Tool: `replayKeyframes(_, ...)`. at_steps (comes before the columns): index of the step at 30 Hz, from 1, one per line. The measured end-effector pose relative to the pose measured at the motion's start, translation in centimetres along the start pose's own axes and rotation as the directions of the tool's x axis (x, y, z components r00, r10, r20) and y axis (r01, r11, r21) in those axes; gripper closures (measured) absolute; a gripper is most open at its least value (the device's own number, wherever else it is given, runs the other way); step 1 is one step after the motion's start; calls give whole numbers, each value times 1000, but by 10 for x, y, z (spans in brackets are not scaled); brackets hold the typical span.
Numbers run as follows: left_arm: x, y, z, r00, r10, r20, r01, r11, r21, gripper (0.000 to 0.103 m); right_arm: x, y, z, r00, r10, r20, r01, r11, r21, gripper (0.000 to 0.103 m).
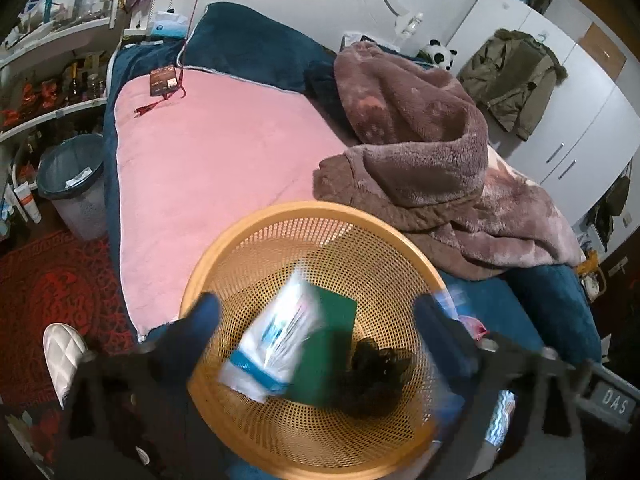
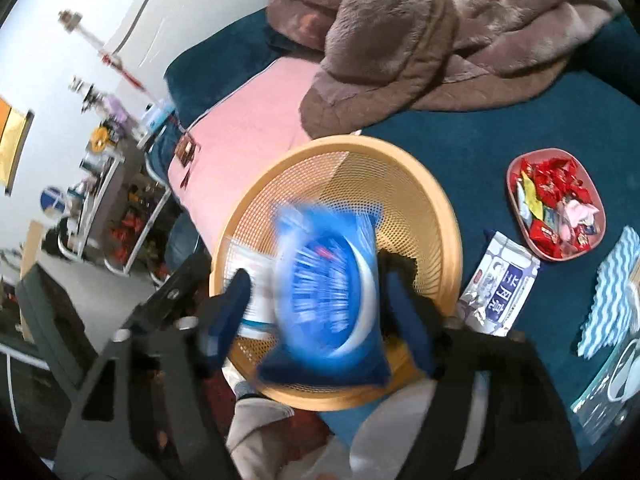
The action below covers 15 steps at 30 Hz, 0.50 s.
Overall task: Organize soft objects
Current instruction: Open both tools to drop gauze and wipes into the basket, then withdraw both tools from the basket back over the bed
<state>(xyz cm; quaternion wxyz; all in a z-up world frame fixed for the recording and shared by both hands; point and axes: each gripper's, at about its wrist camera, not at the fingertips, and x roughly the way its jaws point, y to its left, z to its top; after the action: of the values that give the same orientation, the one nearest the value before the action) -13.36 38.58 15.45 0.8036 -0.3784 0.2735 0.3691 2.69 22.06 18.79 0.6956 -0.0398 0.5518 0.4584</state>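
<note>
An orange mesh basket (image 1: 280, 210) (image 2: 340, 144) stands on the bed's near edge. My left gripper (image 1: 318, 320) hovers over it, open wide. A blurred white-and-blue packet (image 1: 276, 340) is between its fingers (image 1: 204, 320), touching neither pad. A green flat thing (image 1: 332, 340) and a dark crumpled thing (image 1: 368, 376) lie in the basket. My right gripper (image 2: 318, 296) is over the basket's near rim. A blurred blue packet (image 2: 328, 292) hangs loose between its open fingers (image 2: 240, 292). The white packet (image 2: 250, 264) shows behind its left finger.
A brown fleece blanket (image 1: 420, 140) is heaped beyond the basket, beside a pink sheet (image 1: 216, 148). On the blue cover to the right lie a pink tray of sweets (image 2: 516, 208), a wipes packet (image 2: 500, 284) and a wavy blue cloth (image 2: 612, 292). A bin (image 1: 72, 184) and a slipper (image 1: 64, 352) are on the floor.
</note>
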Motion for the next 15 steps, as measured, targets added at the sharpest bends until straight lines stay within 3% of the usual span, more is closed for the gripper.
replayKeyframes(3, -3, -1, 1, 1000, 11, 14, -11, 1000, 2, 1, -8, -1, -2, 999, -28, 18, 28, 1000, -8, 17)
replayKeyframes(6, 0, -3, 0, 999, 45, -8, -45, 999, 18, 1, -14, -4, -3, 997, -67, 34, 67, 998, -12, 0)
replayKeyframes(15, -1, -9, -5, 997, 62, -39, -59, 997, 57, 1, -30, -10, -11, 974, -211, 80, 217, 973, -73, 0)
